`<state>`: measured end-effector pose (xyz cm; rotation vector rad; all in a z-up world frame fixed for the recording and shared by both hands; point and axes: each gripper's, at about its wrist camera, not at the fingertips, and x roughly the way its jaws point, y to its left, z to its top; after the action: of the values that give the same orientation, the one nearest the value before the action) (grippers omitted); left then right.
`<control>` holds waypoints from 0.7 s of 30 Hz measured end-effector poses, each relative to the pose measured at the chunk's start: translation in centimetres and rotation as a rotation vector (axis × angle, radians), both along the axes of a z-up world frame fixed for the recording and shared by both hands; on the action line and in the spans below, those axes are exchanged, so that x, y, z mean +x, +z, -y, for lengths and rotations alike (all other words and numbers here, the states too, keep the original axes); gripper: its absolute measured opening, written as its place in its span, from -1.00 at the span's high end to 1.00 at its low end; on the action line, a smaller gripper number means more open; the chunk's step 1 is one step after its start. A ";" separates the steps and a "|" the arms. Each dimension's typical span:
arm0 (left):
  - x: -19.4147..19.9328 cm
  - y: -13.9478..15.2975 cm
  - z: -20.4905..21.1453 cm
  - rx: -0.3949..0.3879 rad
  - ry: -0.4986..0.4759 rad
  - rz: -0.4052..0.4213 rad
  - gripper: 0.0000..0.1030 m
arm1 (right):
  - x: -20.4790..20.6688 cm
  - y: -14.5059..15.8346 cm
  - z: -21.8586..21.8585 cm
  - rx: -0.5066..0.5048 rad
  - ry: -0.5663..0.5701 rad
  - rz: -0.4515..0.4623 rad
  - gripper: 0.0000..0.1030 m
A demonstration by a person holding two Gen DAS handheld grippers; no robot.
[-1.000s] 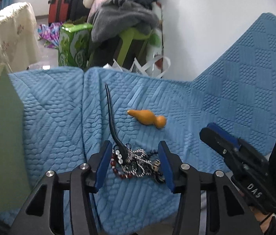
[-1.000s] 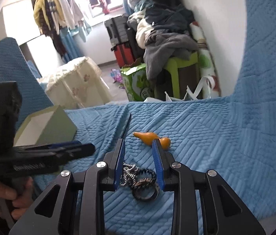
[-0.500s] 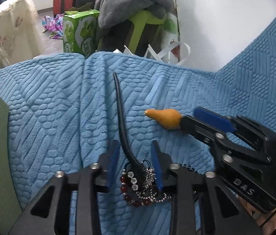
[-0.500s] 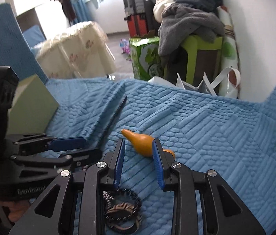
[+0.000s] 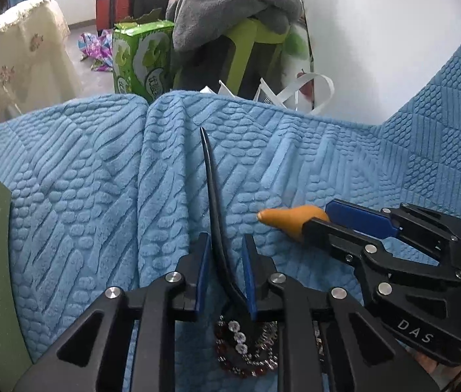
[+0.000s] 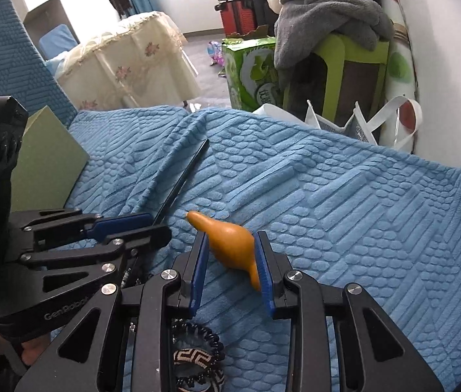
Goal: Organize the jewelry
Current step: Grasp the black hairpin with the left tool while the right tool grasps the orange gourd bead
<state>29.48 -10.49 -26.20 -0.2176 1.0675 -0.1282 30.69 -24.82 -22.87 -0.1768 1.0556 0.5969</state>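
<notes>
A long black hair stick (image 5: 212, 189) lies on the blue quilted cover (image 5: 67, 179). My left gripper (image 5: 225, 254) is open, its blue pads on either side of the stick's thick end without touching it. Behind its fingers lies a heap of beaded bracelets (image 5: 246, 346). An orange gourd-shaped ornament (image 6: 230, 245) sits between the pads of my right gripper (image 6: 230, 254), which is open around it; the right pad touches or nearly touches it. The gourd (image 5: 292, 219) also shows in the left wrist view. Black hair ties and a patterned band (image 6: 197, 359) lie under the right gripper.
A green box (image 6: 47, 163) stands at the left on the cover. Beyond the cover's far edge are a green carton (image 5: 145, 62), a green stool with grey clothes (image 5: 237, 16), white bags (image 5: 295, 91) and a cloth-covered table (image 6: 132, 62).
Both grippers moved forward. The left one narrowed and now straddles the hair stick past the bracelet heap. The right one advanced from the hair ties and now has the gourd between its pads.
</notes>
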 end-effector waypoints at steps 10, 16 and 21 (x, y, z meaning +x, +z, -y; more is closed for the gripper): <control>0.4 -0.1 0.1 -0.010 0.012 0.003 0.88 | 0.3 -0.1 0.1 0.031 -0.008 -0.022 0.45; -0.2 0.2 -0.2 -0.015 0.021 -0.010 0.88 | -0.1 0.0 -0.3 0.031 0.015 -0.020 0.28; -1.5 1.5 -0.9 -0.056 0.045 0.005 0.89 | -0.1 -0.9 -0.5 -0.053 0.006 -0.008 0.08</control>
<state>28.02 -9.57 -24.69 -0.2908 1.0542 -0.1184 30.56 -24.27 -23.78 -0.2240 1.0793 0.5764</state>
